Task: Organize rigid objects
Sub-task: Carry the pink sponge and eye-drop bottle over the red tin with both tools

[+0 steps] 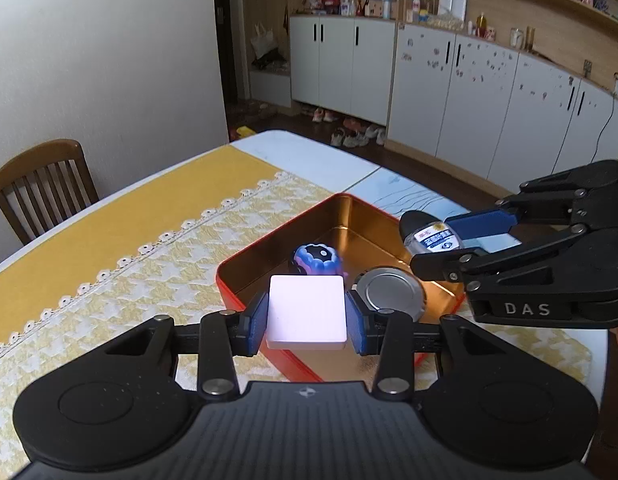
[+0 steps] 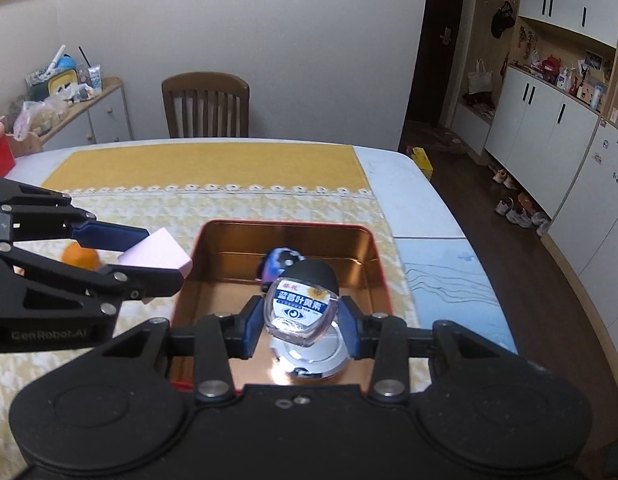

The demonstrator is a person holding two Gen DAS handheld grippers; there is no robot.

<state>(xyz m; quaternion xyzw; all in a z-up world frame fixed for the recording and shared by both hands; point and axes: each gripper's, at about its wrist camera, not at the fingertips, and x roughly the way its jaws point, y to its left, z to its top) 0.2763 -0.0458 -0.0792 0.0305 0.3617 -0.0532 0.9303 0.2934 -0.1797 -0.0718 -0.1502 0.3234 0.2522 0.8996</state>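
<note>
An open red tin [image 1: 269, 252] [image 2: 285, 226] with a gold inside sits on the yellow cloth. In it lie a purple-blue ball [image 1: 315, 260] [image 2: 279, 260] and a round silver lid [image 1: 389, 292] [image 2: 309, 364]. My left gripper [image 1: 307, 312] [image 2: 157, 258] is shut on a pale pink square block [image 1: 307, 312] [image 2: 157, 256] over the tin's near-left edge. My right gripper [image 2: 301, 312] [image 1: 441, 240] is shut on a small clear bottle with a black cap and a blue-white label [image 2: 301, 308] [image 1: 433, 236], held above the tin.
An orange fruit [image 2: 81, 256] lies on the cloth left of the tin, partly behind the left gripper. A wooden chair [image 2: 207, 106] [image 1: 45, 184] stands at the table's far side. White cabinets [image 1: 489, 104] and shoes line the room's right side.
</note>
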